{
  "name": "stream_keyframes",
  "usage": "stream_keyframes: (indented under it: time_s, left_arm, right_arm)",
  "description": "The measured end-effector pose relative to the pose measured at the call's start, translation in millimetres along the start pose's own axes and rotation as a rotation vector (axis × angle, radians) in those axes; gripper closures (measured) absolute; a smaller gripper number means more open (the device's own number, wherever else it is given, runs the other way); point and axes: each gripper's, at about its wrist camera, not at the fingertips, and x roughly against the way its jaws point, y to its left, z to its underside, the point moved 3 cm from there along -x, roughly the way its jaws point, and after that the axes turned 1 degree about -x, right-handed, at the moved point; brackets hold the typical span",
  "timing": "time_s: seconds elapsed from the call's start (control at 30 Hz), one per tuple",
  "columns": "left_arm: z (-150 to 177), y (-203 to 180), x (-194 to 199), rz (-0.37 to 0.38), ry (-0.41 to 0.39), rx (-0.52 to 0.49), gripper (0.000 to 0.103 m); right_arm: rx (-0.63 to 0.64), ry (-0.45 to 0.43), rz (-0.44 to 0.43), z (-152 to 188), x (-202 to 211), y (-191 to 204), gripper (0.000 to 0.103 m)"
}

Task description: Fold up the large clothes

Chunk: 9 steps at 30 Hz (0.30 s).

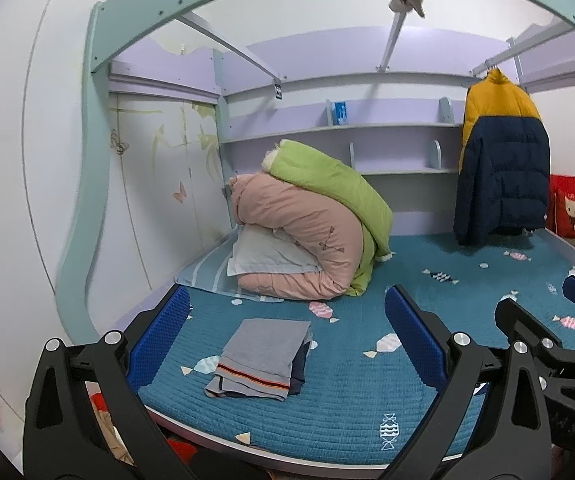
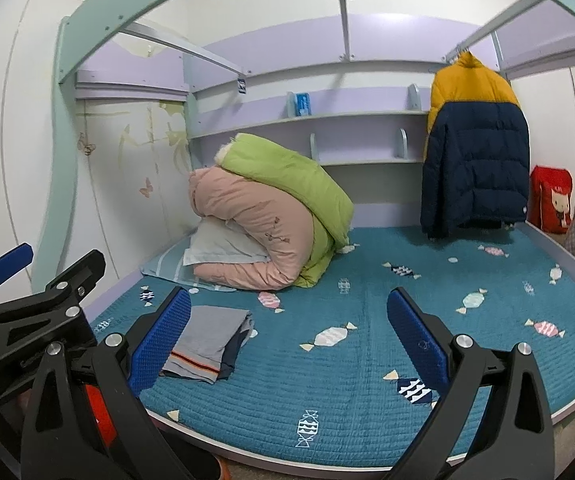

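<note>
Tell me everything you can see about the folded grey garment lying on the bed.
The folded grey garment looks like soft knit fabric, folded into a neat rectangle with a dark and orange stripe near its front hem. It lies flat on the teal quilted bedspread, near the front edge, on top of a darker navy piece that shows along its right side. Neither gripper touches it; the jaws of both stand open above the bed.

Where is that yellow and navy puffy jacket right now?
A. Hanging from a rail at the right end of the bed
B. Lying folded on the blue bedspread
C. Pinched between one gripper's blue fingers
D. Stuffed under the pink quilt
A: the yellow and navy jacket hangs full length from the rail above the bedspread, and neither gripper touches it.
</note>
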Motion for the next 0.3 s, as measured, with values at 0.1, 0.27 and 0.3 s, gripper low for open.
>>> stream_keyframes:
  time_s: [0.1, 0.27, 0.3]
  left_arm:
    - [4, -12, -22, 0.021, 0.033, -0.021, 0.005]
    - [16, -46, -66, 0.063, 0.114, -0.076, 0.005]
    - [19, -55, -73, 0.07, 0.124, -0.091, 0.005]
  right_arm:
    - [-0.023, 0.03, 0.024, 3, -19, -15, 0.008]
    - [-0.073, 0.083, 0.073, 15, -48, -48, 0.008]
    - [-0.09, 0.094, 0.092, 19, -54, -58, 0.008]
